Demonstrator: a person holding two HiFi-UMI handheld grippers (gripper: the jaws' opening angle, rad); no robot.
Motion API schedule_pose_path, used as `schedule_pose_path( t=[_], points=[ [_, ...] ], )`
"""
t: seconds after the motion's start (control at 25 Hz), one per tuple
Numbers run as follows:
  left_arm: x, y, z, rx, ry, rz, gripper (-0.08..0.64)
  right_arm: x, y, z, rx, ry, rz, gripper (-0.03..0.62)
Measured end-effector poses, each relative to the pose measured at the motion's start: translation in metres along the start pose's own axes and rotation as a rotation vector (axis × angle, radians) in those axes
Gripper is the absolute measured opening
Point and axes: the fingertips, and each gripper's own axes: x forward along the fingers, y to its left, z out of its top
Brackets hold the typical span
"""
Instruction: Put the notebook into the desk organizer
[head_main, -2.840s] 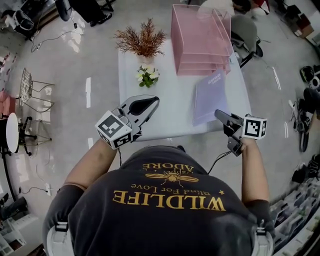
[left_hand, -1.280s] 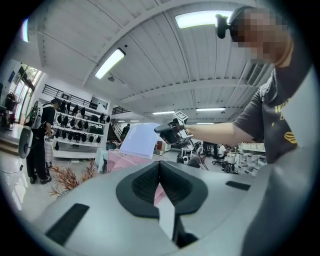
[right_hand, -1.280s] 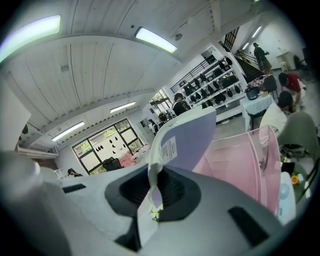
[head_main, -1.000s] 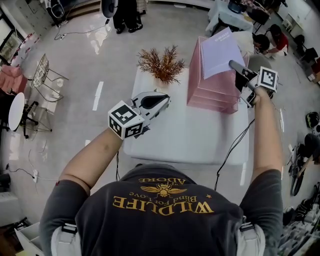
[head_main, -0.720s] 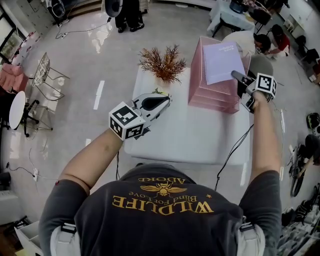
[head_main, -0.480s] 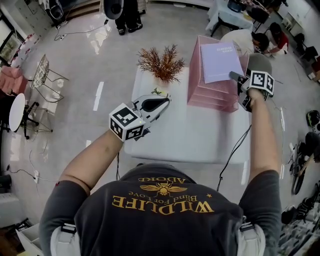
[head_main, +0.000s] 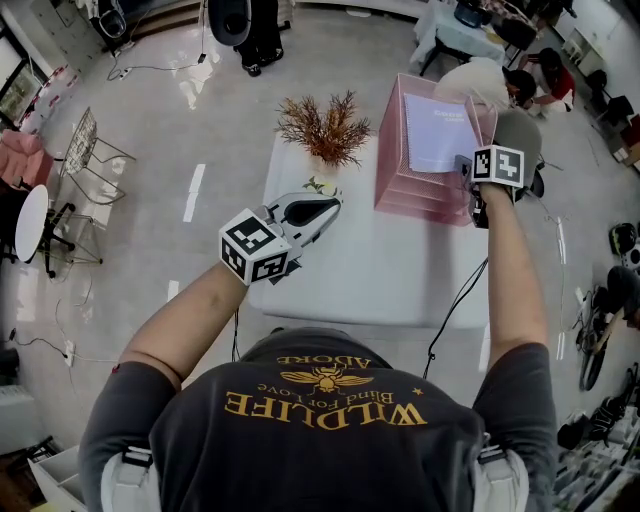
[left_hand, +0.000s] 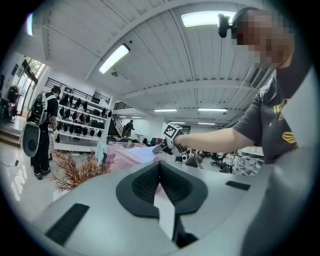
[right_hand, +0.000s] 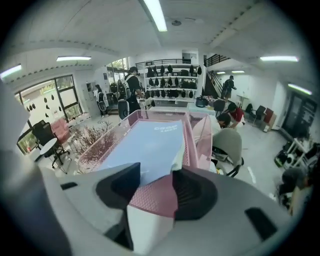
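The right gripper (right_hand: 156, 172) has its 2 jaws spread apart, clamped on nothing. It is held at the near rim of the pink mesh desk organizer (right_hand: 188, 134). Straight ahead of it the pale lilac notebook (right_hand: 150, 142) lies flat in the organizer's top tray. The notebook's near edge reaches into the gap between the jaw tips, and its near right corner curls up just beside the right jaw; whether it touches that jaw cannot be told. In the head view the notebook (head_main: 440, 130) fills most of the top tray, with the organizer's lower tiers (head_main: 420, 195) below the right gripper (head_main: 468, 172).

The left gripper (left_hand: 160, 167) is closed, its jaws meeting in 1 line with nothing between them. It hangs over the white table (head_main: 380, 270), well apart from the organizer, which stands ahead and to its right. A dried reddish plant (head_main: 322, 125) stands ahead of this gripper (head_main: 328, 206) — at the table's far edge.
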Motion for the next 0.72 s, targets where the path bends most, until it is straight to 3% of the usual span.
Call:
schedule_pose_path(
  t=[0.32, 0.48, 0.72],
  points=[
    [-0.007, 0.001, 0.001, -0.012, -0.015, 0.008, 0.003, -0.011, -0.005, 0.002, -0.084, -0.01, -0.089, 0.266],
    [-0.008, 0.001, 0.003, -0.014, -0.022, 0.008, 0.003, -0.017, -0.01, 0.009, -0.087, -0.053, -0.113, 0.351],
    [-0.011, 0.0, 0.009, -0.008, -0.041, 0.009, 0.003, -0.038, -0.007, 0.027, -0.075, -0.159, -0.089, 0.359]
  ],
)
